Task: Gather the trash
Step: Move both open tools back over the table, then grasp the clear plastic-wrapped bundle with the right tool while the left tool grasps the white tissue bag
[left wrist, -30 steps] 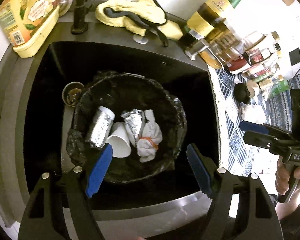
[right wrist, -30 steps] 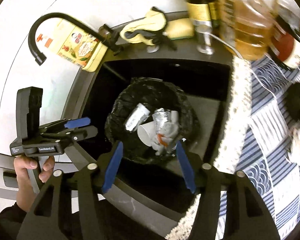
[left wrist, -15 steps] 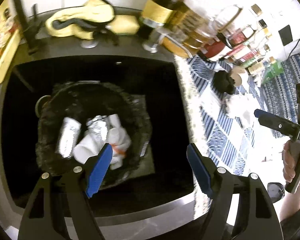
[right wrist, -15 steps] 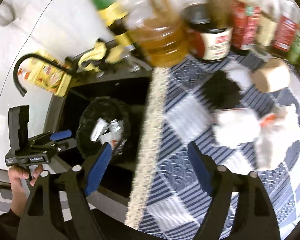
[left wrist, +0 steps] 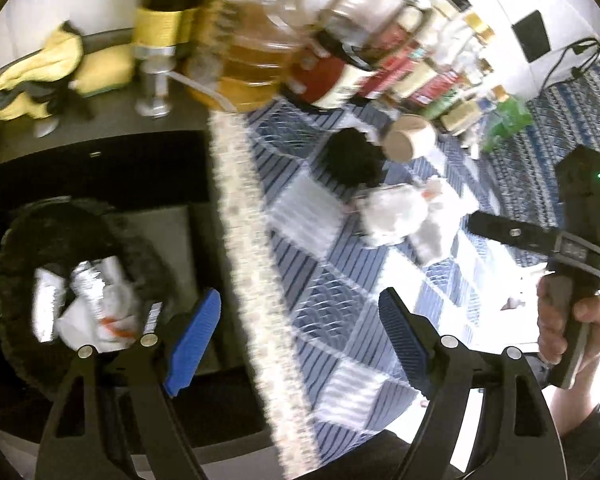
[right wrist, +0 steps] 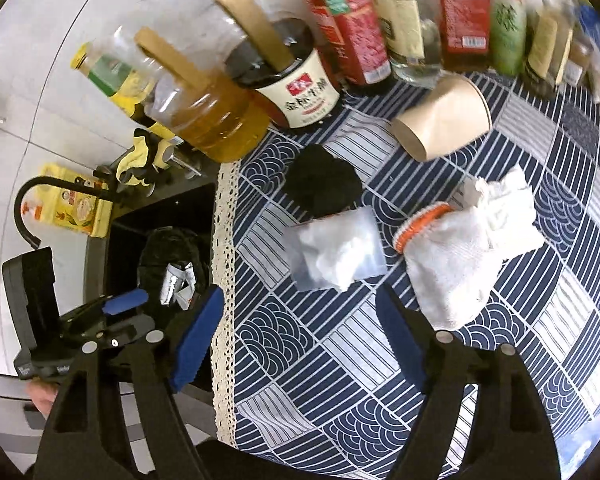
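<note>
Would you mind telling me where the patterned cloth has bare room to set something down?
The tablecloth lies bare near the camera, between the lace edge and the white glove. Its far right, beyond the glove, also looks free. It is crowded toward the bottles: paper cup, black wad and bagged tissue cluster there.

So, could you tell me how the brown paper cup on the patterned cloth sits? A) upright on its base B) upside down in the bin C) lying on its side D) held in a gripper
C: the brown paper cup lies tipped over on the patterned cloth, its side resting on the fabric in front of the bottles.
</note>
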`<state>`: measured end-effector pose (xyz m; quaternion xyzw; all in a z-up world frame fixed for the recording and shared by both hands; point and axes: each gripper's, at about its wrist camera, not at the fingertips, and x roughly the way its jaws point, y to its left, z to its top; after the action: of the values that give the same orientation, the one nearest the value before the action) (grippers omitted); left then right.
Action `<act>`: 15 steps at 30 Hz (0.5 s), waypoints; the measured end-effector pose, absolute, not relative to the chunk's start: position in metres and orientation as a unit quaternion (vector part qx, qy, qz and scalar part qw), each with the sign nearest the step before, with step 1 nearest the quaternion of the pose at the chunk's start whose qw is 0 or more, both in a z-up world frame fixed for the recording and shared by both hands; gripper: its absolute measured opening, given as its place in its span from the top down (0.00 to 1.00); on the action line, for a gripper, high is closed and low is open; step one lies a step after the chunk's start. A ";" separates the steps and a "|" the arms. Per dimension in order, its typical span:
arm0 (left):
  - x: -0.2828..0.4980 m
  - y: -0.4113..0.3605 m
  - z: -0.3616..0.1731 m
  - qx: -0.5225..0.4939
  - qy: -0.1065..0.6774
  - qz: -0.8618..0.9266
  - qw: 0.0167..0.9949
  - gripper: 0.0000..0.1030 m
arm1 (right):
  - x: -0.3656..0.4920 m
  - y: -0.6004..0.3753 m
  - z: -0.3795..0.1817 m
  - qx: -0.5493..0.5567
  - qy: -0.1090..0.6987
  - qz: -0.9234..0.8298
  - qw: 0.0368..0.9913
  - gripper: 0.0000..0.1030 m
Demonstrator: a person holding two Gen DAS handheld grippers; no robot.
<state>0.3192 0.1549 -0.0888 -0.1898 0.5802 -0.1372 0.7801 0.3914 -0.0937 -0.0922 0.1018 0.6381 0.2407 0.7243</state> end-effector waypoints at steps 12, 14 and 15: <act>0.359 0.089 -0.105 -0.241 0.563 -0.170 0.772 0.24 | 0.421 -0.132 -0.127 0.161 0.659 0.268 0.684 0.49; 0.369 0.082 -0.112 -0.250 0.564 -0.169 0.769 0.25 | 0.426 -0.134 -0.133 0.170 0.662 0.275 0.676 0.53; 0.373 0.079 -0.114 -0.250 0.564 -0.166 0.769 0.25 | 0.428 -0.135 -0.137 0.175 0.665 0.279 0.671 0.54</act>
<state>0.3732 0.0788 -0.1136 -0.2503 0.5644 -0.1660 0.7689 0.4285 -0.1355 -0.1370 0.1750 0.6647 0.2788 0.6707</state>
